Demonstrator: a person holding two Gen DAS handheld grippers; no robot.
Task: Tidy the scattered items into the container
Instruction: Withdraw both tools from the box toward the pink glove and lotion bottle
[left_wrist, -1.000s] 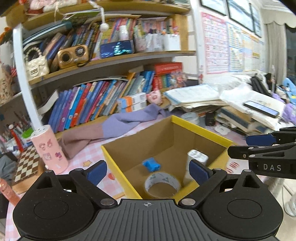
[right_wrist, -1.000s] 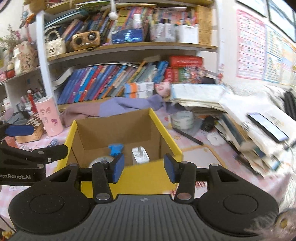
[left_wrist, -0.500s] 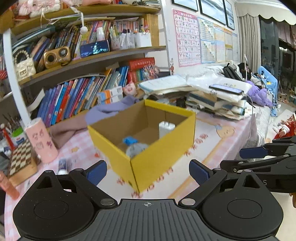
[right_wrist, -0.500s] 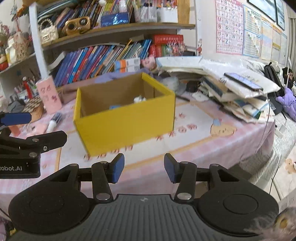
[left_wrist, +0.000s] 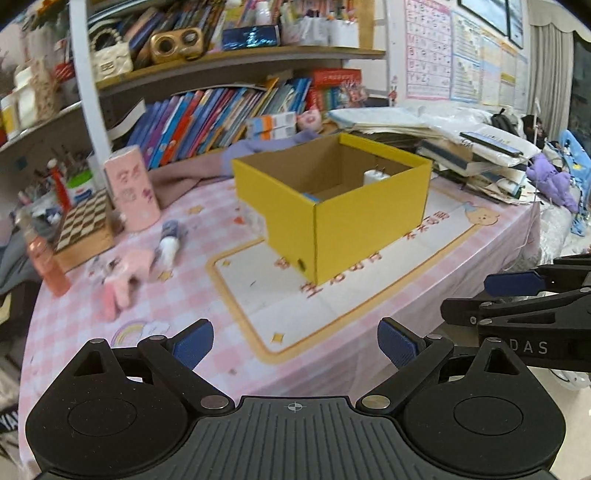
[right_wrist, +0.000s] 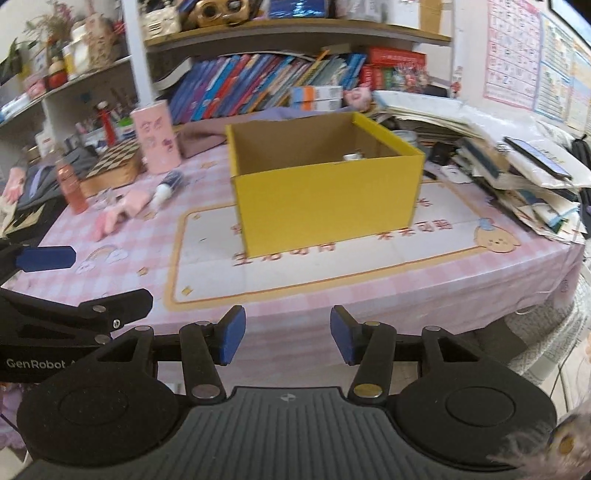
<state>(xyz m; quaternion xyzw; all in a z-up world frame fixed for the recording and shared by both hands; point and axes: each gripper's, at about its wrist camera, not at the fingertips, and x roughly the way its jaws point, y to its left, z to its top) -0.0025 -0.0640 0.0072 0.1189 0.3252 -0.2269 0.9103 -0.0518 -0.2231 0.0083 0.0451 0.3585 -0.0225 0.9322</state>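
Observation:
A yellow cardboard box (left_wrist: 365, 221) (right_wrist: 325, 199) stands open on the pink checked tablecloth. A white object (left_wrist: 375, 176) and something blue (left_wrist: 312, 196) show inside it. Left of the box lie a small glue bottle (left_wrist: 168, 242) (right_wrist: 166, 188) and a pink soft item (left_wrist: 122, 282) (right_wrist: 118, 210). My left gripper (left_wrist: 295, 343) is open and empty, well back from the box near the table's front edge. My right gripper (right_wrist: 286, 334) is open and empty, also back off the table edge. Each gripper shows in the other's view.
A pink cylinder tin (left_wrist: 133, 188), a chessboard box (left_wrist: 83, 225) and an orange bottle (left_wrist: 48, 264) stand at the left. Stacked books and papers with a phone (left_wrist: 491, 144) lie at the right. Bookshelves (left_wrist: 236, 103) and a purple cloth (left_wrist: 255, 147) are behind.
Both grippers have pulled back and away from above the box to the table's front edge. Both stay open and empty. The box's contents are now mostly hidden by its walls.

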